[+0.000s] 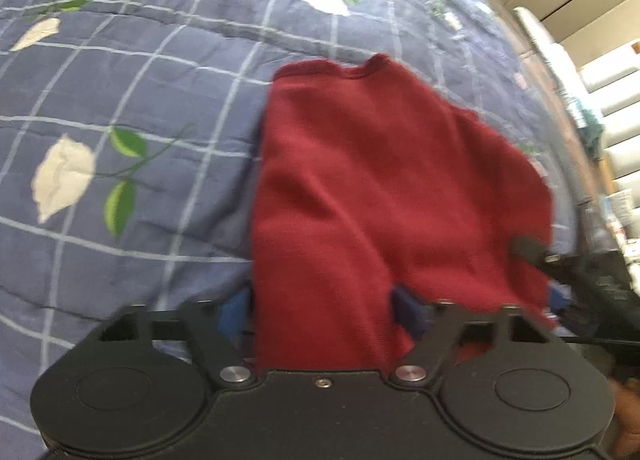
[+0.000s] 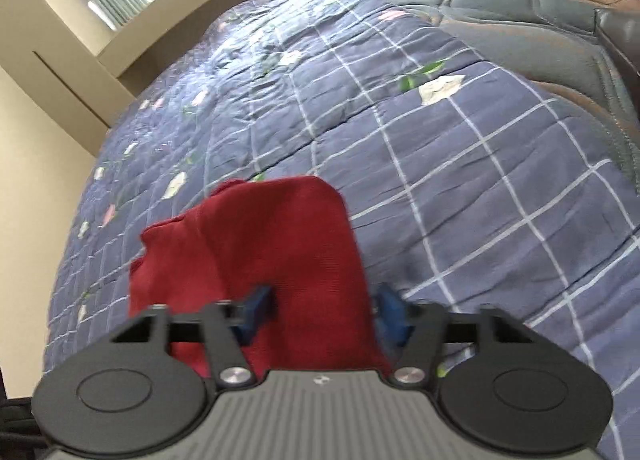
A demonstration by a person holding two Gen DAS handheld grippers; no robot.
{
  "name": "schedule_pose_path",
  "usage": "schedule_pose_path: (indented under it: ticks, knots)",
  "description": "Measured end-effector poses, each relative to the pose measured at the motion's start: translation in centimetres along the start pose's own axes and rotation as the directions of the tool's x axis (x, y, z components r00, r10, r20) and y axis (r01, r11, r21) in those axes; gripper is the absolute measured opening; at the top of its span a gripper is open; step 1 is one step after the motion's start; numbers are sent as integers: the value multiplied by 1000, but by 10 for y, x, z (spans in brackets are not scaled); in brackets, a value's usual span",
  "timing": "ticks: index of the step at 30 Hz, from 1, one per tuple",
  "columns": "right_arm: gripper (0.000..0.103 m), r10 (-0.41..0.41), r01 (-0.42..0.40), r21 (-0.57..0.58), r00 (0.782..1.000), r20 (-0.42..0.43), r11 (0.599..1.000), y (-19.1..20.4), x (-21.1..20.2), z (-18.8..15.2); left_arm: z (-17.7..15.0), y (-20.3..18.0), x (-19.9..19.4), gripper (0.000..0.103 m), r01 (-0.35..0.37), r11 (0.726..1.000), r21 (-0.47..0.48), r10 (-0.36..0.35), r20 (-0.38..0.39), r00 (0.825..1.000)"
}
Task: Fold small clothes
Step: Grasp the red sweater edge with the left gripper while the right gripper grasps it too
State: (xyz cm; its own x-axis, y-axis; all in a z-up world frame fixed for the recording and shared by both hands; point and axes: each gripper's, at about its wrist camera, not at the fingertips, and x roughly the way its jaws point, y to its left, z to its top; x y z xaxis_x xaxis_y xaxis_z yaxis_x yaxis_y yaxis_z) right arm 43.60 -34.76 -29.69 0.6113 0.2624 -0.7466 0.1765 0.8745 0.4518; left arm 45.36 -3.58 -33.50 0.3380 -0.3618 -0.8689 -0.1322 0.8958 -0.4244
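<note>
Both grippers straddle the red garment's (image 1: 360, 179) near hem, at six o'clock on the quilted bed (image 1: 120, 99). The left gripper (image 1: 324, 308) and right gripper (image 2: 320, 308) sit half-wide; whether the pads pinch yet, I cannot tell. Likely readying a fold toward twelve.

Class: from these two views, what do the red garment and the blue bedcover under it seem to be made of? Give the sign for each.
Red garment: seemingly a fine knit, matte; faint ribbed texture, rolled hem, soft drape.
Blue bedcover: probably quilted woven cotton or a blend, matte; stitched puckers, printed white grid, flowers and leaves.
</note>
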Motion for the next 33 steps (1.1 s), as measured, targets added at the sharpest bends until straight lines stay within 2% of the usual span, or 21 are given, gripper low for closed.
schedule_pose_path:
  ticks: [1,3,4,6,9,10,11,12,14,17,18,20,24,27,29,33]
  knots:
    - [46,2,-2,-10,1000,5,1000,3,0,-1,0,-2,-1,67,-7,1000,7,7,8,1000]
    - [34,-8,9,-72,1000,16,997,17,-1,-4,-2,-3,-2,51,3,1000,23,-3,15,1000]
    - [33,-4,6,-105,1000,22,994,23,-2,-6,-2,-2,-4,44,8,1000,20,-9,23,1000]
    - [31,14,-10,-147,1000,26,989,33,-5,-8,-4,0,-8,38,15,1000,12,-16,31,999]
    - [31,32,-28,-165,999,21,986,37,-6,-8,-5,4,-11,35,21,1000,-7,-21,35,999]
    - [33,36,-34,-164,999,11,986,36,-5,-7,-6,6,-12,35,23,1000,-15,-23,35,999]
    - [40,36,-35,-164,999,3,986,34,-4,-6,-6,6,-12,35,24,999,-23,-23,34,999]
    - [51,31,-31,-154,1000,0,988,30,-2,-5,-6,7,-13,35,25,999,-27,-24,34,999]
    - [63,26,-27,-118,1000,-12,993,20,1,-1,-6,7,-11,35,24,999,-34,-23,32,999]
    - [84,41,-43,-44,998,-47,998,2,6,3,-5,7,-10,36,23,999,-36,-22,26,999]
    - [86,54,-54,-13,997,-55,998,-4,7,5,-4,8,-10,37,24,999,-34,-23,23,999]
    - [87,81,-78,37,995,-66,996,-14,9,8,-3,9,-10,42,29,999,-32,-28,17,999]
    - [90,157,-146,111,982,-105,983,-26,23,11,1,13,-11,61,34,999,-23,-33,29,999]
    - [92,167,-154,122,980,-109,981,-23,31,11,5,16,-9,74,75,997,-34,-74,36,997]
    - [92,150,-139,100,982,-113,985,-17,35,12,9,19,-3,76,102,994,-49,-102,13,995]
    - [81,110,-107,38,987,-114,994,-4,37,8,14,11,6,75,101,995,-4,-101,-13,995]
